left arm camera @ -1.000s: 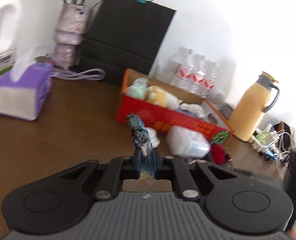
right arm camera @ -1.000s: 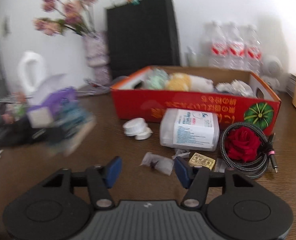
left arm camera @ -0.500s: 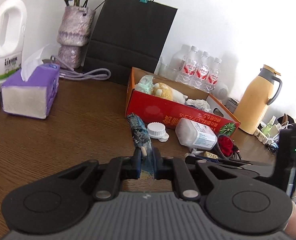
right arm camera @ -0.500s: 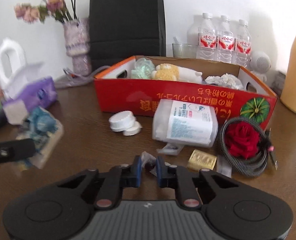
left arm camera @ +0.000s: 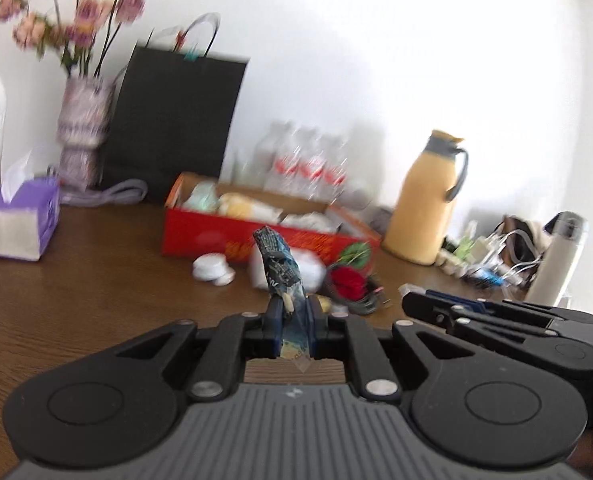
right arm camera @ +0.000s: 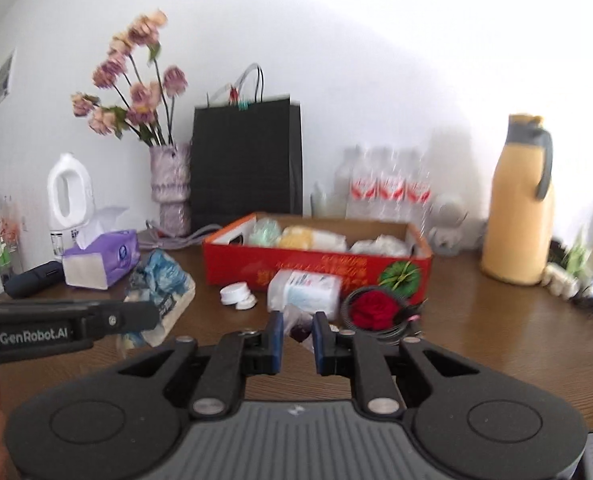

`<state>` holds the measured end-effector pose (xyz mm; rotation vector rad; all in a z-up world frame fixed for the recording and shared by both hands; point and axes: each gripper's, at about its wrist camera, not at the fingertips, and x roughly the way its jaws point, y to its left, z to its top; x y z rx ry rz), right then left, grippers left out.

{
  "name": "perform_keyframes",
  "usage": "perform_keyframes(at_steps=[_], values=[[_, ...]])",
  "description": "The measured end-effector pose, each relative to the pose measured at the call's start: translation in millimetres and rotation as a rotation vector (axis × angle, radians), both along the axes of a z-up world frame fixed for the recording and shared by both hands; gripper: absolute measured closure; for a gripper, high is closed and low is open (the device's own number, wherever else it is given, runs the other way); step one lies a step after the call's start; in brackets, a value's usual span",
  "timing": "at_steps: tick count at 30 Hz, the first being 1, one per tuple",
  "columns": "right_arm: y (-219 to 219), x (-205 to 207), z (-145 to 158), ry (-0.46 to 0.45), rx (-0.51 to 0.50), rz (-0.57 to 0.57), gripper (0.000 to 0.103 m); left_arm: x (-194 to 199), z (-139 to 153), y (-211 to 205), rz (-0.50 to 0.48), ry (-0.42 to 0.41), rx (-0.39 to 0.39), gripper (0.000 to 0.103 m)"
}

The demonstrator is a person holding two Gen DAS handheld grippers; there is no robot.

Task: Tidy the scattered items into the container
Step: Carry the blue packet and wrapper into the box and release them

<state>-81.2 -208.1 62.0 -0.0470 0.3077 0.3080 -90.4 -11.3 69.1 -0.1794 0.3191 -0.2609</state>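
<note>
While the left gripper [left arm camera: 293,322] pinches a blue printed packet [left arm camera: 279,268] upright above the table [left arm camera: 76,288], its jaws are nearly closed on the wrapper. Toward the table's back edge sits the red box [right arm camera: 316,268], already holding soft items. Before its front wall lie white caps [right arm camera: 238,295], a wipes pack [right arm camera: 304,290] and a red rose [right arm camera: 372,308]. The right gripper [right arm camera: 297,330], its jaws just drawn in, grips a small clear packet [right arm camera: 298,322].

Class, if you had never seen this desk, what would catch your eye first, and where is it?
First, the bright red cardboard box mid-table, already holding soft pale items. Next, the crinkly blue-patterned packet clamped upright in the left gripper, and the small clear plastic bag pinched in the right gripper. A tall yellow thermos jug stands far right.
</note>
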Motion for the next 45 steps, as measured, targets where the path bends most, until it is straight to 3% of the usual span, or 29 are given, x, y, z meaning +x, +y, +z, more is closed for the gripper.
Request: perform_keyframes(at_steps=[4,12,18,23,26,29,33,36,38,41,43,45], values=[[-16.7,-25.6,-1.1,-0.052,0.026,-0.011,0.089,-32.9,0.4,-23.3,0.025,-0.094,0.083,0.091],[-32.6,-42.9,10.4,-0.137,0.064,-0.022,0.089,-37.4,15.9,-24.1,0.030,-0.160,0.103,0.091],[-31.7,-7.3,46.2,-0.221,0.042,-0.029,0.089,9.7,62.5,-24.5,0.025,-0.330,0.171,0.091],[-28.7,56.5,91.0,-0.278,0.037,-0.023,0.089,90.0,95.4,-36.6,-0.027,-0.358,0.176,0.091],[-30.3,122.3,116.3,-0.207,0.029,-0.030,0.089,159.1,110.1,-44.0,-0.043,-0.258,0.168,0.091],[-37.9,207.9,132.1,-0.033,0.032,-0.018,0.089,244.6,116.2,-42.7,-0.061,-0.019,0.106,0.091],[-45.8,328.0,126.0,0.246,0.023,-0.010,0.089,350.1,84.6,-40.9,-0.100,0.326,0.020,0.091],[-39.2,401.6,96.1,0.493,0.013,0.005,0.089,407.3,48.6,-36.5,-0.107,0.506,-0.043,0.091],[-28.3,435.7,69.2,0.621,-0.048,0.005,0.089,429.8,27.9,-30.5,-0.095,0.583,-0.113,0.091],[-14.7,462.0,31.2,0.725,-0.138,-0.009,0.089,450.0,1.6,-29.8,-0.099,0.665,-0.135,0.086],[-6.7,474.5,14.7,0.753,-0.187,-0.011,0.088,455.2,-9.8,-30.9,-0.066,0.700,-0.088,0.082],[-1.4,482.6,1.3,0.784,-0.213,-0.019,0.084,456.5,-11.6,-34.3,-0.061,0.680,-0.008,0.075]])
